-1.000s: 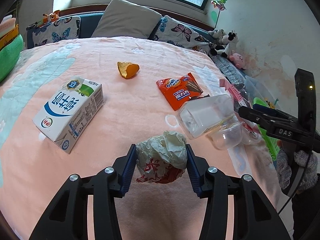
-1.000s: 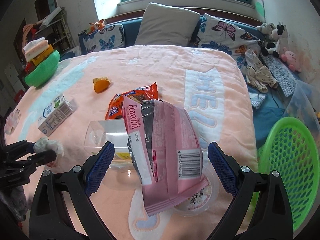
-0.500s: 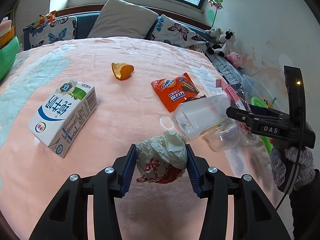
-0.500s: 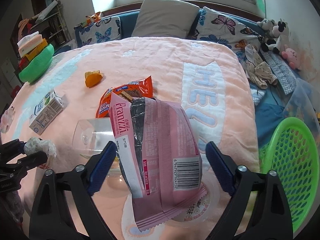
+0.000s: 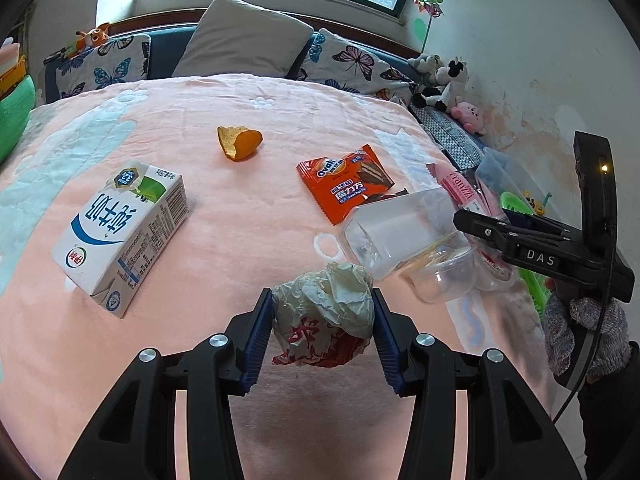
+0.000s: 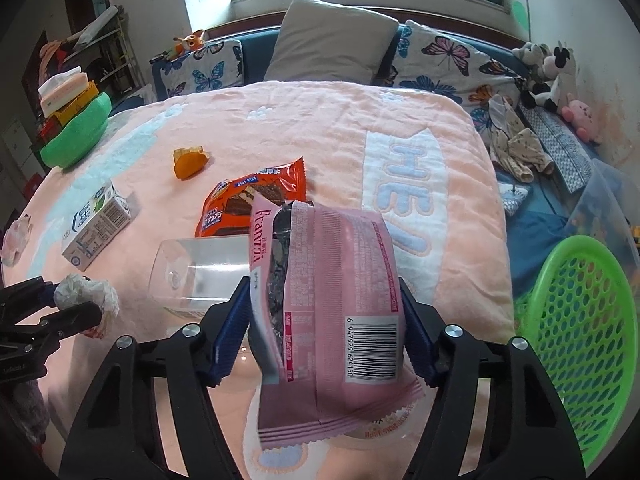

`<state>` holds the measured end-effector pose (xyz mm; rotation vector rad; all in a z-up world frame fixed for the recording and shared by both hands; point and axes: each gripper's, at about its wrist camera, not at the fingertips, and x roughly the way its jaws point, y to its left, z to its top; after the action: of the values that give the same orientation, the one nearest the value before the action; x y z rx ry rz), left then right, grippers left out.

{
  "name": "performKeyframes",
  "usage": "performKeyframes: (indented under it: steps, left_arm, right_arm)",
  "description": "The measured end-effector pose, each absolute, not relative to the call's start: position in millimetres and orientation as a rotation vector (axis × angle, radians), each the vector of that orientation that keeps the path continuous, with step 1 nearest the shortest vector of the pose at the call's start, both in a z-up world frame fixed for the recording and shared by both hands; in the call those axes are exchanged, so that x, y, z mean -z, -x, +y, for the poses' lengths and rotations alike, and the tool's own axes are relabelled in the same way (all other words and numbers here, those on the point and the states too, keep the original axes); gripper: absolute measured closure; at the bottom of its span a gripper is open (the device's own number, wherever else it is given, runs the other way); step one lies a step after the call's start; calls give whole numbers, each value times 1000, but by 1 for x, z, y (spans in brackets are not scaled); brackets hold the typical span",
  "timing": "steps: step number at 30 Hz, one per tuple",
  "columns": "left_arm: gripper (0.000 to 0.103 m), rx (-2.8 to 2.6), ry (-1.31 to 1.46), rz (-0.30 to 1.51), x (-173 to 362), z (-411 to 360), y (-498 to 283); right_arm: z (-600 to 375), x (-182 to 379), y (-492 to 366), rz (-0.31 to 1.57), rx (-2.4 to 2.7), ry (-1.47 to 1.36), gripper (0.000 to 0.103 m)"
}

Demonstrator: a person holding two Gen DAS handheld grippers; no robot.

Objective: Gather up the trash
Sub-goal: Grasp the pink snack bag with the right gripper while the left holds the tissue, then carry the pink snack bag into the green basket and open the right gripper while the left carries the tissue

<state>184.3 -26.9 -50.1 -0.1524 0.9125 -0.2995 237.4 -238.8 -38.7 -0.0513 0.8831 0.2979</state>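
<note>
1. The left gripper point(image 5: 323, 328) has its fingers clamped on a crumpled paper wrapper point(image 5: 326, 312), held just above the bed point(image 5: 240, 220). The right gripper point(image 6: 323, 320) has its fingers pressed against both sides of a pink snack bag point(image 6: 332, 300), lifted off the blanket and hanging down between them.

2. Outward from the left gripper, in its view: a clear plastic bottle point(image 5: 392, 232) lies at 1 o'clock with a clear cup point(image 5: 444, 276) just beside it, an orange snack wrapper point(image 5: 344, 184) at 12 to 1 o'clock, a piece of orange peel point(image 5: 240, 142) at 11 o'clock, and a milk carton point(image 5: 124, 228) at 10 o'clock — all of it trash not yet collected.

3. The green basket point(image 6: 580, 344) sits off the bed edge at 3 o'clock in the right view, probably the bin.

4. Risks, as I judge them: the pink bag is slick and flat — it could slide out on a swing toward the basket. The paper ball is springy and could pop free if the grip eases. Both grippers are close together and may collide.

5. Hard to make out: the basket's contents, its far rim cut by the frame, and what lies under the pink bag.
</note>
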Motion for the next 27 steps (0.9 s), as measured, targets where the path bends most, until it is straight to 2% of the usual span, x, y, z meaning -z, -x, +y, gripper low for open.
performKeyframes:
  steps: [10, 27]
  left_arm:
    - [57, 301, 151, 911, 48, -29, -183]
    - [57, 382, 117, 860, 17, -62, -174]
  right_arm:
    - [-237, 35, -228, 844, -290, 74, 43]
    - [-276, 8, -191, 752, -268, -18, 44]
